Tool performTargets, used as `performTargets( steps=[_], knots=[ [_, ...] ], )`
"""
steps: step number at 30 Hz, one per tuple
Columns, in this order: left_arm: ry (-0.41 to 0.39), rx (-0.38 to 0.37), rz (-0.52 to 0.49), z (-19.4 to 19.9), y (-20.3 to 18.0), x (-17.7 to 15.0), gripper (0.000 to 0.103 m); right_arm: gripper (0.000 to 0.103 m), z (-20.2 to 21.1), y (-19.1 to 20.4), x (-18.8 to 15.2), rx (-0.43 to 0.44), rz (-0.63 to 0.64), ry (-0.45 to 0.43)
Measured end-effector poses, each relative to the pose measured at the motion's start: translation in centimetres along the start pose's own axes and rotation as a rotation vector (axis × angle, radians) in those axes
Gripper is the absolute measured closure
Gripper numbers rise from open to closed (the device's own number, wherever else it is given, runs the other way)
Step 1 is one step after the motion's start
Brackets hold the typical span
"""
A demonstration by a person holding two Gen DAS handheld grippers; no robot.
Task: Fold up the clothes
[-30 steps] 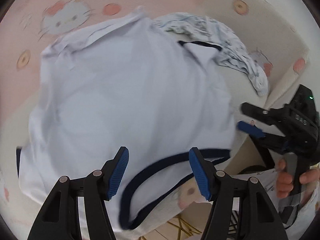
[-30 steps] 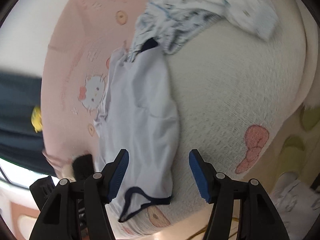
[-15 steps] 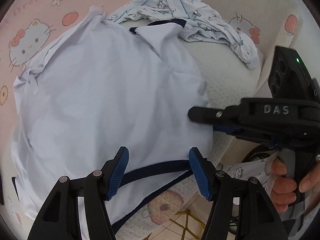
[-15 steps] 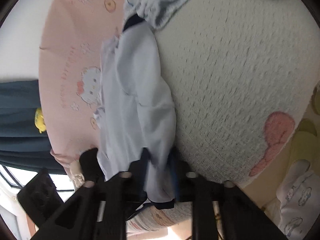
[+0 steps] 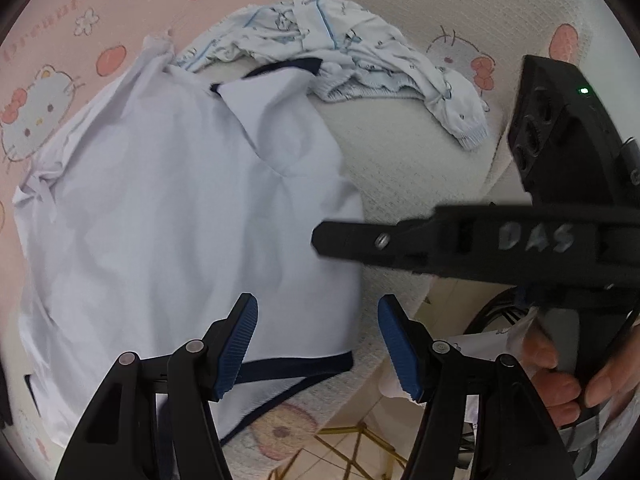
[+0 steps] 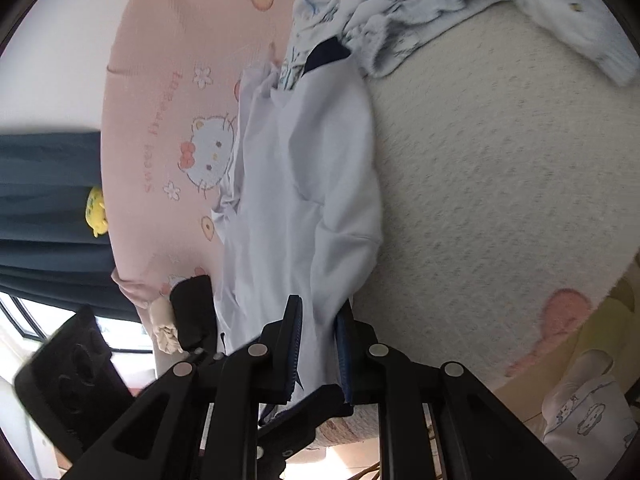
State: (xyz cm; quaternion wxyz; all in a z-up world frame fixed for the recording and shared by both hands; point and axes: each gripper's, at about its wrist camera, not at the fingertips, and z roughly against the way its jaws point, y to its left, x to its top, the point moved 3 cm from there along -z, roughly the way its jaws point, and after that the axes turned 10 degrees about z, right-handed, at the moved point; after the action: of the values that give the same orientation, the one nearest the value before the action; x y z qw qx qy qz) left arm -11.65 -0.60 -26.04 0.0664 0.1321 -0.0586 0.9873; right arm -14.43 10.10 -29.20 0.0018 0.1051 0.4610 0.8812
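We are looking at a pale shirt with navy trim (image 5: 168,216) lying spread across the centre and left of the left wrist view, on a cream textured blanket (image 5: 400,152) and partly on a pink cartoon-cat sheet (image 5: 80,40). In the right wrist view the shirt (image 6: 296,184) is running down the middle to the lower centre, where our right gripper (image 6: 316,354) is pinching its edge, jaws narrow with the fabric pressed between the blue pads. Our left gripper (image 5: 316,344) is hovering over the navy hem at the lower centre, jaws standing wide and holding nothing. A crumpled printed garment (image 5: 344,60) is lying at the upper centre, touching the shirt's collar.
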Motion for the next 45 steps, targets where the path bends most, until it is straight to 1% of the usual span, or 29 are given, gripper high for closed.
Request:
performTargets(
  steps=[4, 6, 8, 9, 10, 11, 12, 14, 15, 16, 17, 20, 23, 27, 30, 32, 34, 35, 36, 37, 38, 40, 42, 45],
  knots=[
    [0.019, 0.012, -0.005, -1.5, -0.5, 0.0, 0.043, 0.088, 1.1, -1.0, 0.1, 0.057, -0.046, -0.036],
    [0.020, 0.023, -0.013, -2.2, -0.9, 0.2, 0.043, 0.088, 1.2, -1.2, 0.1, 0.067, -0.051, -0.036],
    [0.006, 0.054, -0.029, -2.9, -1.1, 0.5, 0.043, 0.088, 1.4, -1.3, 0.1, 0.057, -0.042, -0.035],
    [-0.003, 0.068, -0.036, -3.1, -1.1, 0.6, 0.044, 0.088, 1.2, -1.1, 0.1, 0.069, -0.037, -0.037],
    [-0.018, 0.080, -0.042, -3.3, -1.0, 0.7, 0.049, 0.088, 1.1, -0.8, 0.1, 0.078, -0.034, -0.041],
    [-0.031, 0.088, -0.049, -3.5, -1.0, 0.7, 0.076, 0.088, 1.2, -0.7, 0.2, 0.079, -0.028, -0.045],
    [-0.035, 0.080, -0.053, -3.6, -0.9, 0.8, 0.082, 0.088, 1.5, -0.7, 0.3, 0.072, -0.022, -0.051],
    [-0.037, 0.058, -0.057, -3.4, -0.6, 0.9, 0.087, 0.087, 1.9, -0.7, 0.8, 0.053, -0.015, -0.063],
    [-0.036, 0.046, -0.057, -3.4, -0.5, 0.9, 0.087, 0.078, 2.2, -0.6, 1.1, 0.039, -0.010, -0.071],
    [-0.029, 0.031, -0.044, -3.4, -0.3, 1.0, 0.087, 0.071, 2.3, -0.4, 1.6, 0.030, 0.006, -0.076],
    [-0.022, 0.016, -0.031, -3.4, -0.1, 1.1, 0.087, 0.060, 2.4, -0.1, 2.1, 0.022, 0.023, -0.081],
    [-0.007, -0.003, -0.016, -3.4, 0.0, 1.3, 0.087, 0.059, 2.2, 0.4, 4.1, 0.003, 0.057, -0.083],
    [-0.009, 0.008, -0.033, -3.4, -0.3, 1.3, 0.087, 0.058, 1.6, 0.0, 6.2, -0.050, 0.074, -0.073],
    [-0.009, 0.004, -0.008, -3.3, -0.4, 1.3, 0.087, 0.055, 0.2, -0.7, 8.7, -0.120, 0.117, -0.027],
    [0.021, 0.000, 0.051, -3.1, -0.2, 1.6, 0.087, 0.052, -1.3, -1.2, 9.0, -0.137, 0.149, 0.019],
    [0.060, -0.029, 0.111, -2.4, -0.1, 2.1, 0.086, 0.052, -1.7, -1.4, 8.8, -0.132, 0.149, 0.023],
    [0.058, -0.051, 0.117, -1.2, -0.2, 2.6, 0.080, 0.052, -1.5, -1.2, 8.7, -0.125, 0.159, 0.014],
    [0.040, -0.041, 0.104, -0.2, -0.2, 3.0, 0.073, 0.052, -1.4, -1.2, 8.7, -0.125, 0.162, 0.011],
    [0.012, -0.026, 0.099, 0.6, -0.2, 3.5, 0.060, 0.051, -1.3, -1.3, 8.6, -0.126, 0.159, -0.001],
    [-0.015, -0.014, 0.094, 1.5, -0.1, 3.9, 0.052, 0.051, -1.0, -1.5, 8.5, -0.128, 0.154, -0.013],
    [-0.039, -0.019, 0.094, 2.1, 0.0, 4.5, 0.043, 0.051, -0.9, -1.5, 8.5, -0.129, 0.150, -0.027],
    [-0.065, -0.025, 0.109, 3.0, 0.7, 5.7, 0.043, 0.051, -0.3, -1.6, 8.5, -0.140, 0.151, -0.062],
    [-0.084, -0.029, 0.123, 3.1, 3.0, 6.4, 0.043, 0.050, 0.5, -1.3, 8.9, -0.166, 0.178, -0.115],
    [-0.087, 0.001, 0.139, 1.7, 4.0, 8.2, 0.043, 0.048, 1.4, -0.2, 9.4, -0.202, 0.218, -0.191]
  ],
)
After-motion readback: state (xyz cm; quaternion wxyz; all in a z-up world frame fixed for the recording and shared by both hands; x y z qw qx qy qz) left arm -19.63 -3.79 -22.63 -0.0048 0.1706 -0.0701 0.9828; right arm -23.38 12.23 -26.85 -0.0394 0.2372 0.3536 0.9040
